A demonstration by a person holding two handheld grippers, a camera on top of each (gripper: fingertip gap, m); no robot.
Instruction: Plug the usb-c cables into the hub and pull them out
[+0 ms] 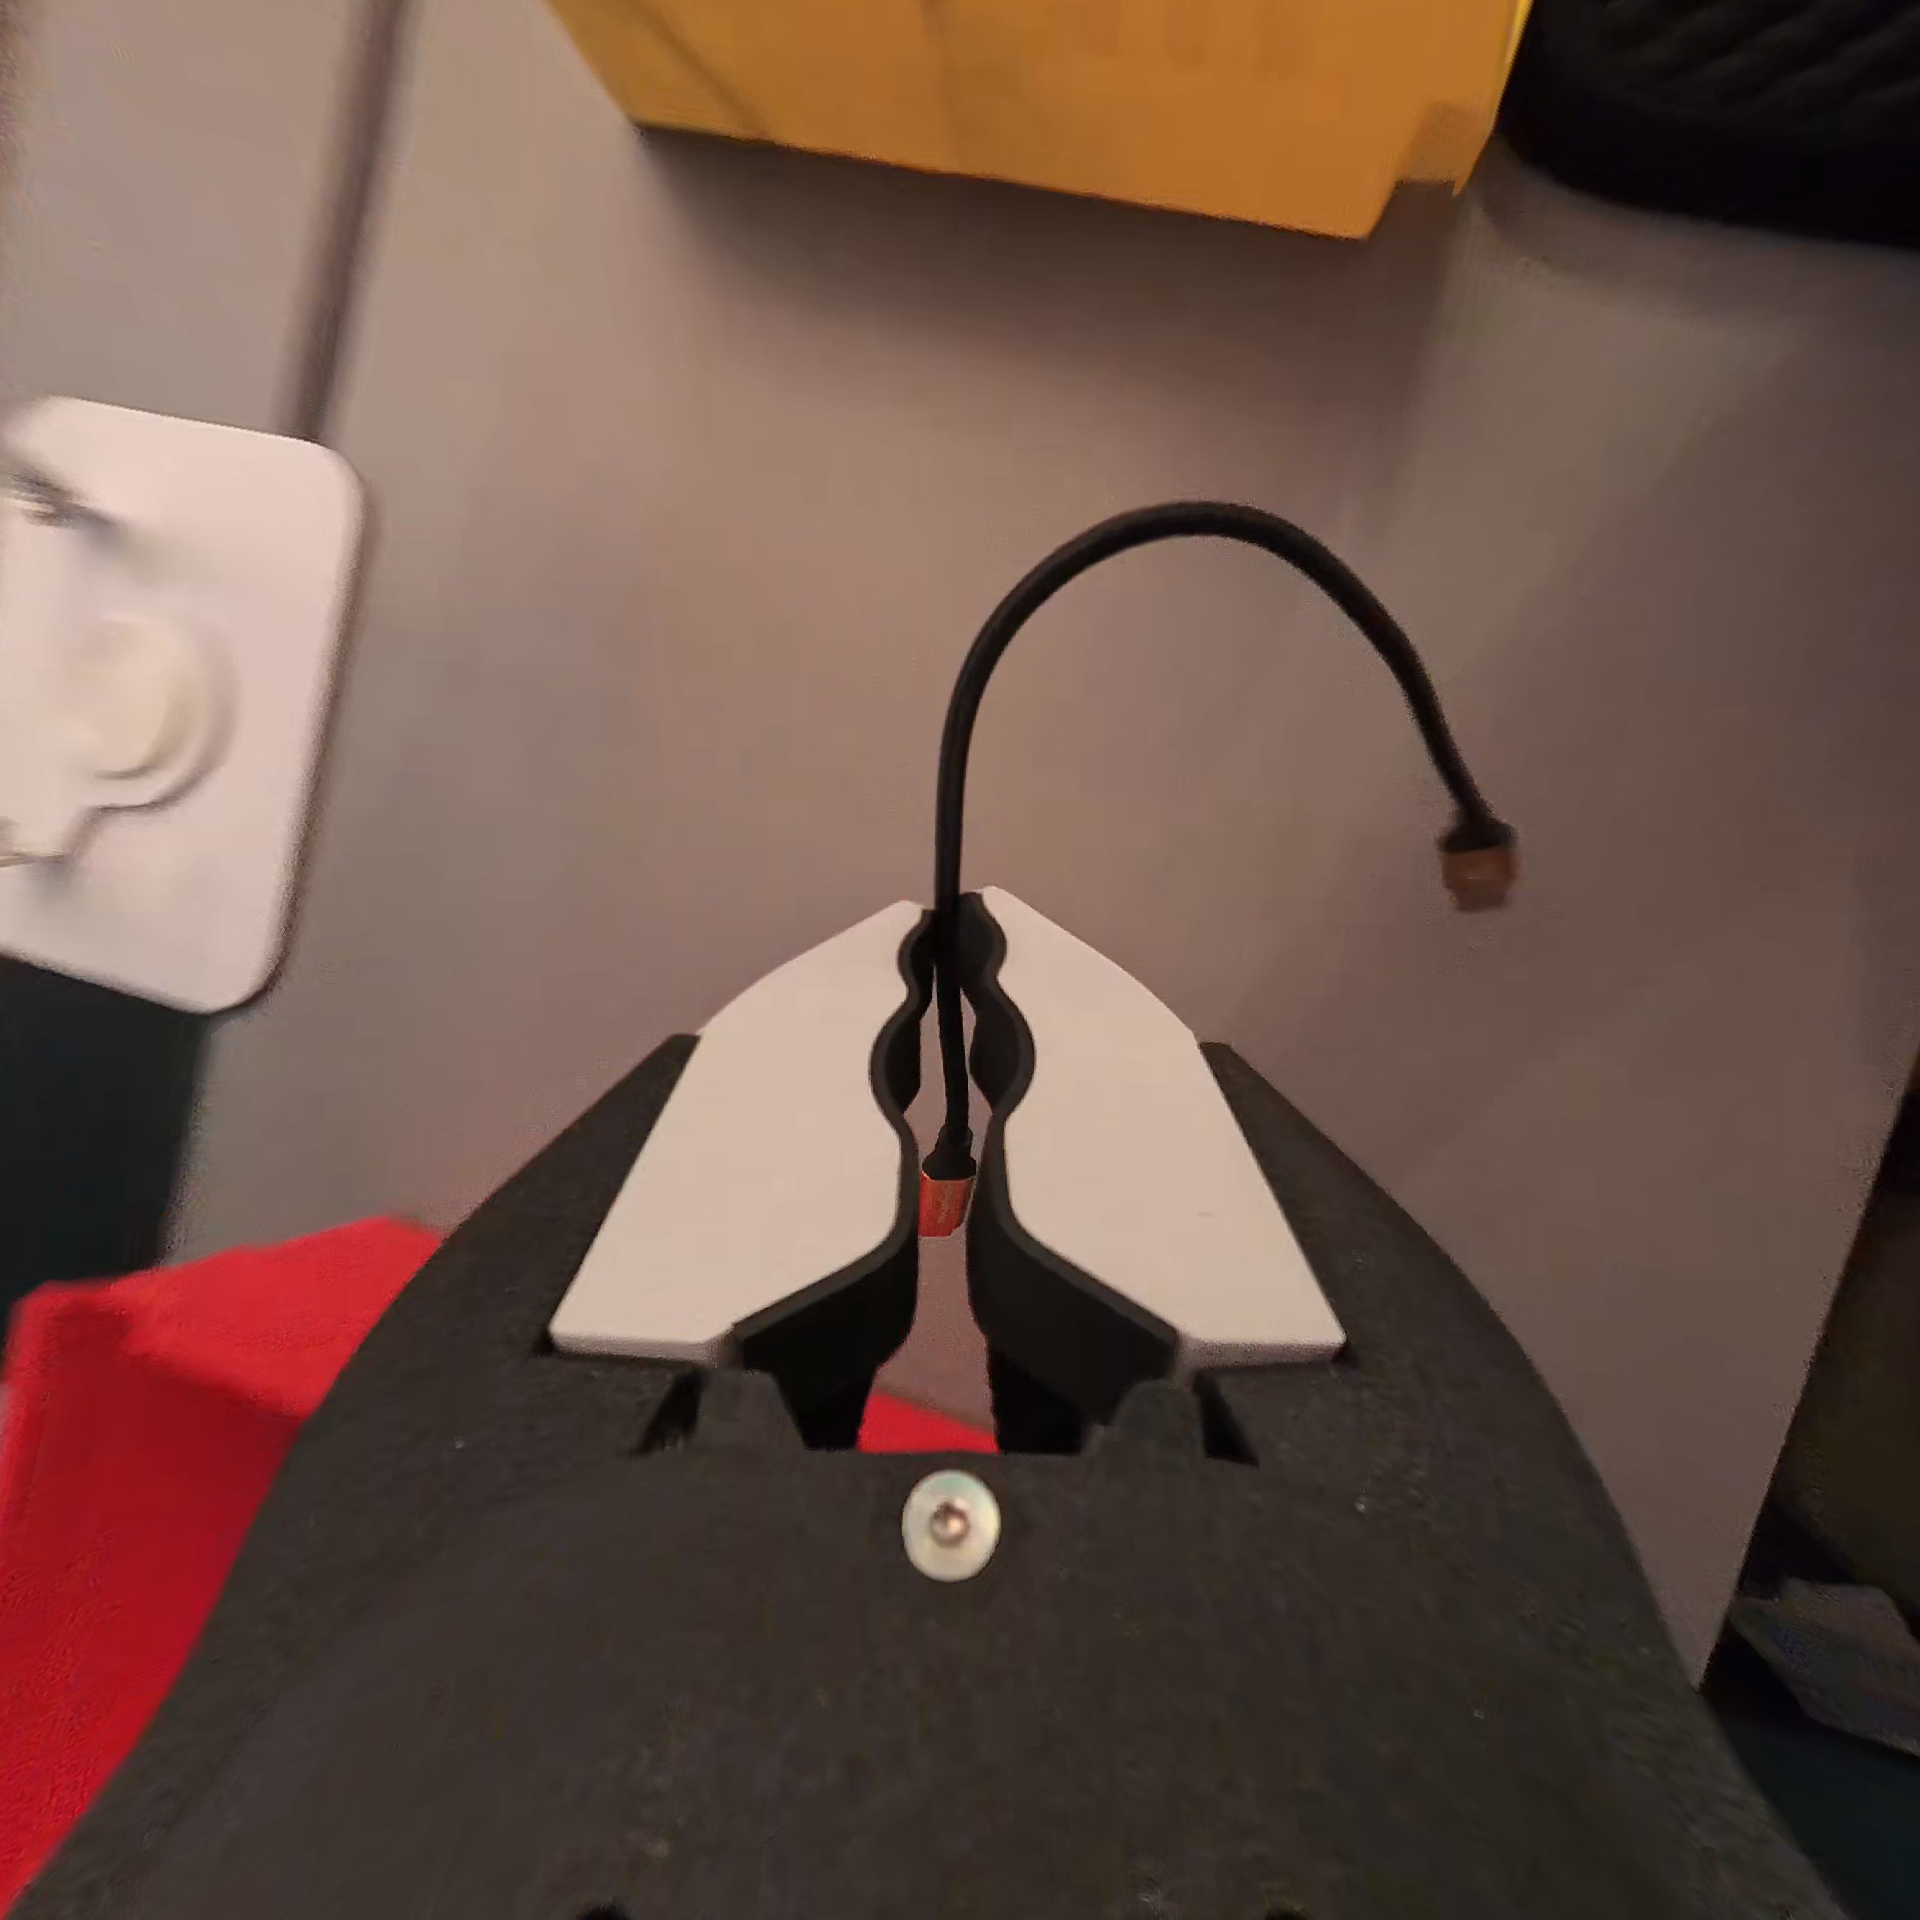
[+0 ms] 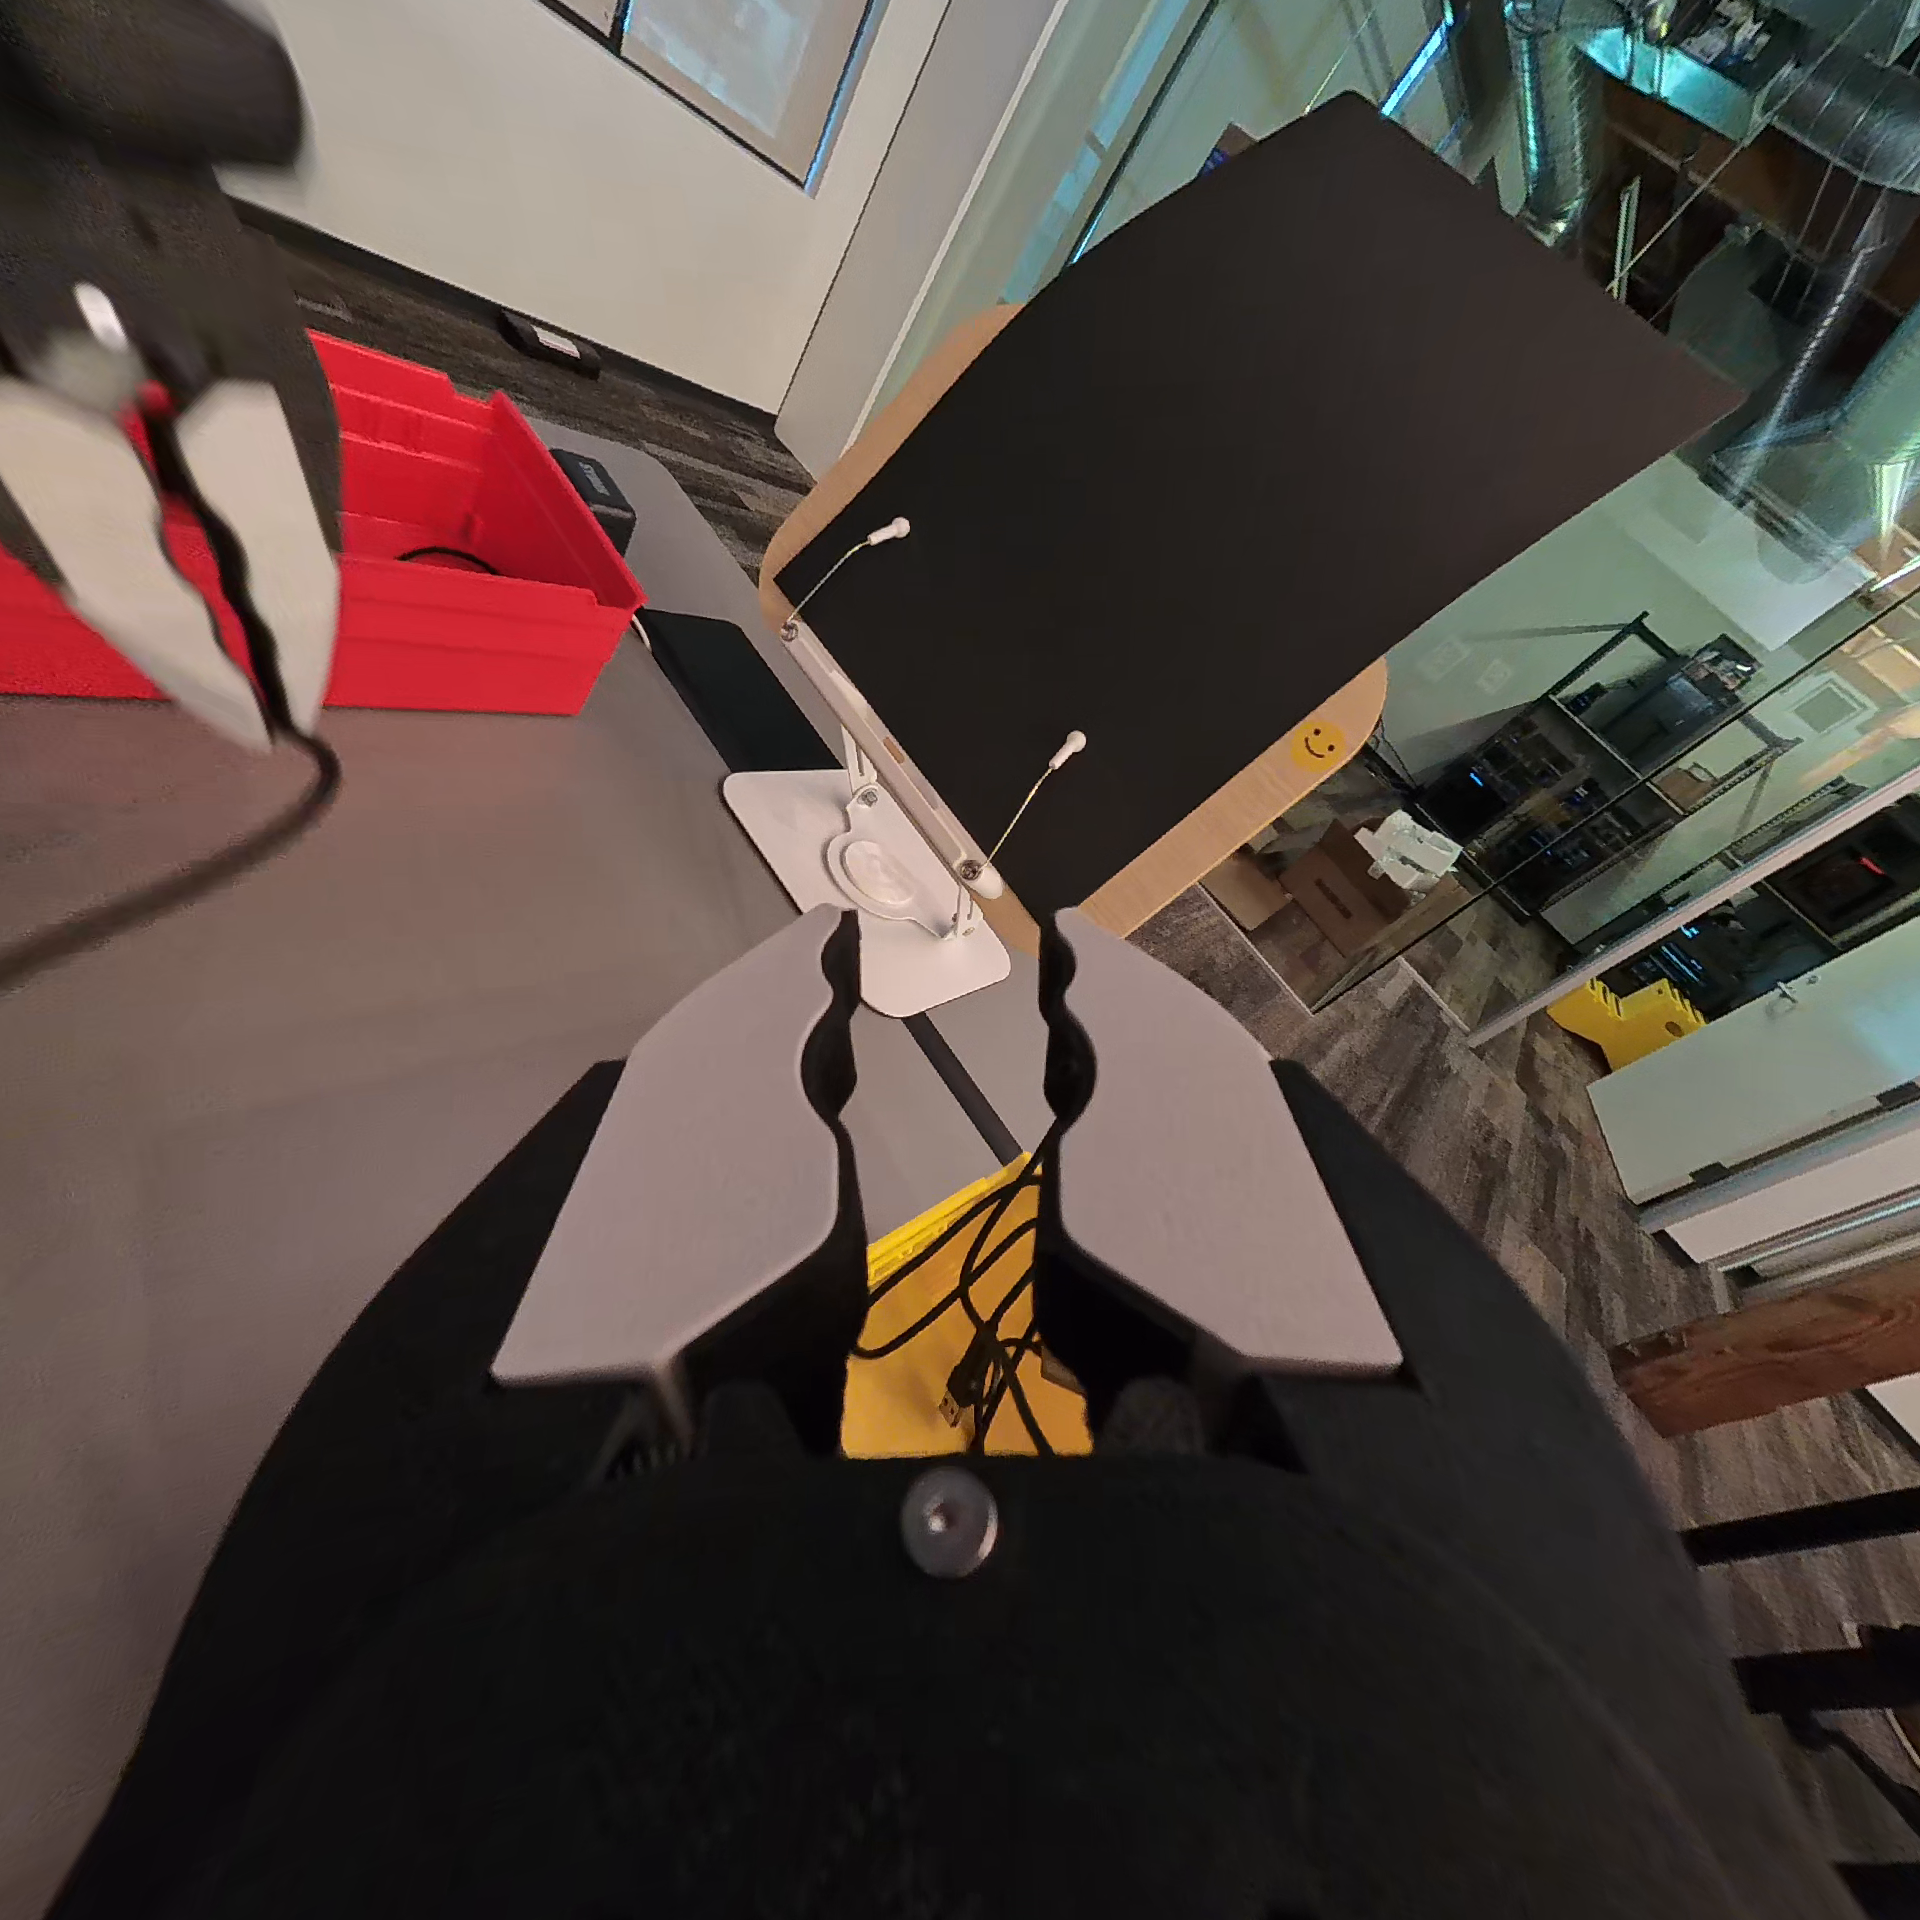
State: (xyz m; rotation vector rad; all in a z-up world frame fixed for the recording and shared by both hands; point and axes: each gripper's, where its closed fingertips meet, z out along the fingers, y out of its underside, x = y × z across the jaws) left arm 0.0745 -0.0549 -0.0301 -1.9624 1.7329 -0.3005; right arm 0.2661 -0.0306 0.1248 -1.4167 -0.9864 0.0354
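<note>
A: What am I looking at, biggest things first?

B: I see the grey bench (image 1: 644, 582) under both tools. A black board (image 2: 1247, 499) on a white stand (image 2: 894, 935) rises at its far edge, a red bin (image 2: 468, 582) sits on the bench to my left, and a yellow bin (image 2: 935, 1351) with loose black cables lies beneath my right gripper.

A: And the grippers?

B: My left gripper (image 1: 951, 904) has its fingers (image 1: 790, 1122) nearly together, pinching a black usb-c cable (image 1: 1143, 520). One orange-sleeved plug (image 1: 943, 1205) sits back between the fingers; the cable arcs up and over, its other plug (image 1: 1475, 868) hanging free above the bench. My right gripper (image 2: 945, 925) hovers with fingers wide and nothing between them.
</note>
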